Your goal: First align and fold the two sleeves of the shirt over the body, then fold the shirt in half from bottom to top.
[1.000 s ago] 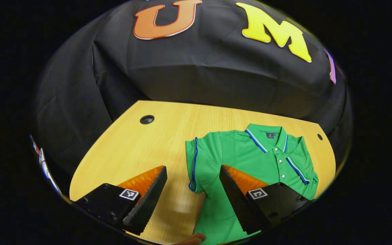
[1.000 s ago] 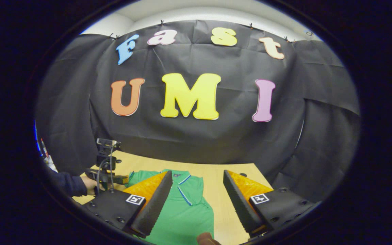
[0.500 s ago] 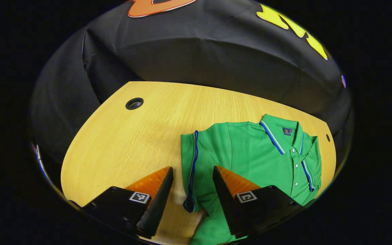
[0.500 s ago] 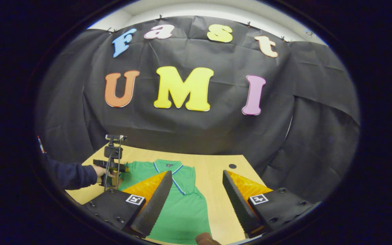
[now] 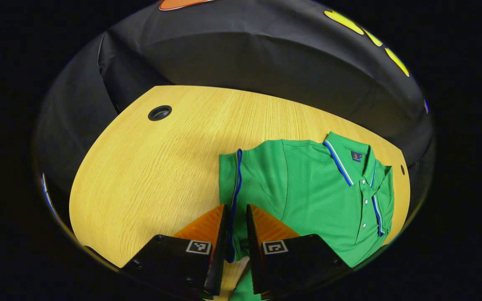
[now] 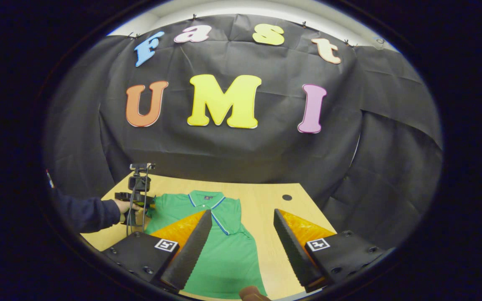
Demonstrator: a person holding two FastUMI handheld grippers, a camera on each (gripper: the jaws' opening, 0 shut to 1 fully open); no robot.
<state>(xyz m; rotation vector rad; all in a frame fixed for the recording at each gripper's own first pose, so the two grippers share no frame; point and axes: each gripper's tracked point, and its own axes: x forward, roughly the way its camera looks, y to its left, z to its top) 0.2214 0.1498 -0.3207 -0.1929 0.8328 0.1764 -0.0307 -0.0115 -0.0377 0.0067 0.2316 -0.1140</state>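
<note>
In the left gripper view, we see the left tool [image 5: 236,228] with its fingers drawn nearly together on the blue-piped hem of the left sleeve [image 5: 234,196] of the green shirt [image 5: 320,200]; whether both fingers press on the cloth we cannot tell. The shirt lies flat, collar toward the far edge of the wooden surface [image 5: 153,175], on its right half. A round cable hole [image 5: 160,113] sits near the far left corner.

In the right gripper view, we see a sleeved hand [image 6: 124,206] holding the left tool [image 6: 137,200] at the shirt's [image 6: 224,255] left sleeve near the left edge of the surface [image 6: 262,205]. The right tool [image 6: 243,240] hangs above the shirt's body, fingers spread wide and gripping nothing. A second hole [image 6: 287,197] lies toward the far right corner.
</note>
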